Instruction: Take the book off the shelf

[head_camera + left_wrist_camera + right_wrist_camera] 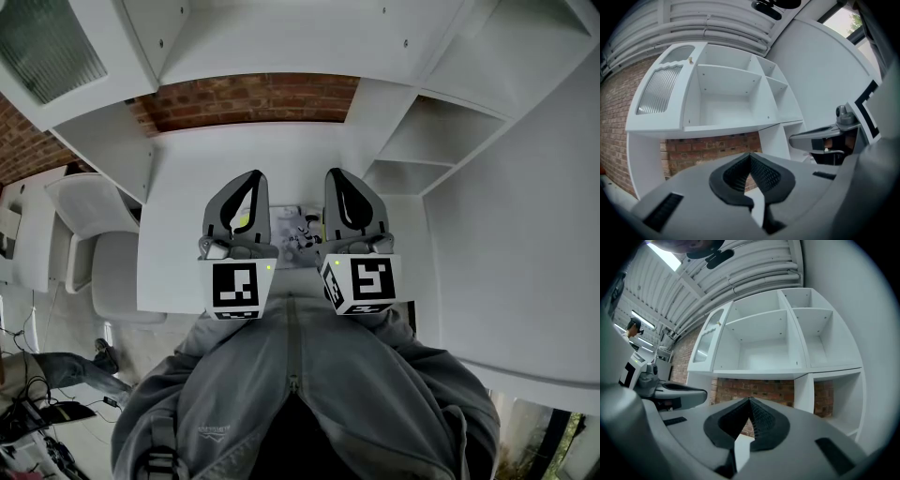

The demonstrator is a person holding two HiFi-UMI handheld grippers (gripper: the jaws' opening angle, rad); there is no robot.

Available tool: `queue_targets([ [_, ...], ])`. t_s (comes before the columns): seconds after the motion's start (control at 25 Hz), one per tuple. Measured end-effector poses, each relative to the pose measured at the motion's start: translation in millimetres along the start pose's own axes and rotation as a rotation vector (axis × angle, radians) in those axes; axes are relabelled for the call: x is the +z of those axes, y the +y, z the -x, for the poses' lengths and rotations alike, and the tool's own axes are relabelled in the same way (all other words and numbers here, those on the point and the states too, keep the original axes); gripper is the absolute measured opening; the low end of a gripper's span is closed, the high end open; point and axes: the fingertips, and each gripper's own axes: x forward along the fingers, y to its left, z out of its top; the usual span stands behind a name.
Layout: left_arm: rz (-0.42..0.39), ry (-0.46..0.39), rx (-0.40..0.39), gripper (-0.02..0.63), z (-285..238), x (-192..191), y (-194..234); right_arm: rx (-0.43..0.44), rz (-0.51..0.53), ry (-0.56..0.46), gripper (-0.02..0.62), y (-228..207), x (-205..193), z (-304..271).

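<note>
My left gripper and right gripper are held side by side over the white desk, both shut and empty. Between them a flat printed thing, seemingly the book, lies on the desk, largely hidden by the grippers. The white shelf unit rises behind and to the right, and its compartments look empty. In the left gripper view the jaws meet tip to tip below the empty shelves. The right gripper view shows the same of its jaws and the shelves.
A brick wall backs the desk. A white chair stands at the left. A cabinet door with ribbed glass closes the shelf unit's left compartment. Cables and gear lie on the floor at lower left.
</note>
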Motion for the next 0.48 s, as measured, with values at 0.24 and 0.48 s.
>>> queue_targets([
  [0.24,0.005,0.013,-0.002,0.008,-5.9,-4.3,-0.3,0.011,-0.009,0.01,0.026,-1.9,-5.1,-5.8],
  [0.48,-0.001,0.028,-0.009,0.008,-7.7,-9.2,-1.3,0.018,-0.018,0.011,0.026,-1.4,-8.4,-8.5],
])
